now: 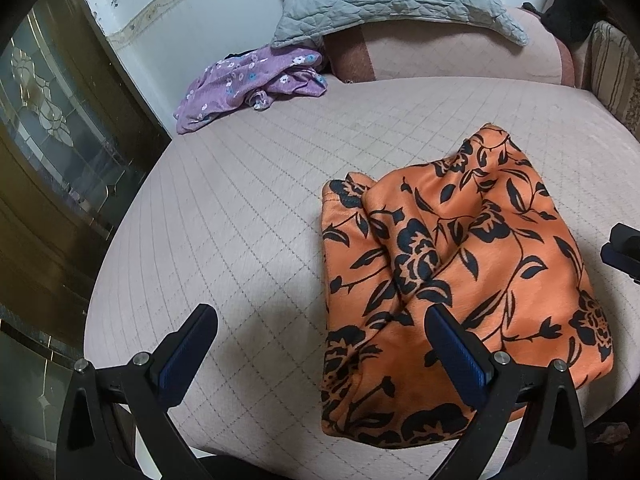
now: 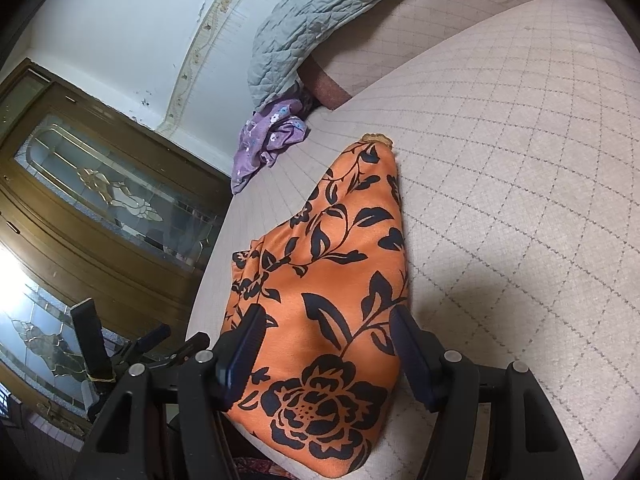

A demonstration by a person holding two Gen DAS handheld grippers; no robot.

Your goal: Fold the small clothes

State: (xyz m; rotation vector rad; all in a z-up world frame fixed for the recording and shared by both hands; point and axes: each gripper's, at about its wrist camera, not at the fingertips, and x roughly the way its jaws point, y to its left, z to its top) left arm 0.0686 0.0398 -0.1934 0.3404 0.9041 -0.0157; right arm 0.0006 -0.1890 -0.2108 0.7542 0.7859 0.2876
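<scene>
An orange garment with black flowers lies folded over on the pale quilted bed. It also shows in the right wrist view. My left gripper is open and empty, just above the bed at the garment's near left edge; its right finger is over the cloth. My right gripper is open, its jaws standing to either side of the garment's near end, gripping nothing. The left gripper shows at lower left in the right wrist view.
A crumpled purple flowered garment lies at the far left of the bed, below a grey quilted pillow. A brown door with patterned glass stands left of the bed. Striped cushions are at the far right.
</scene>
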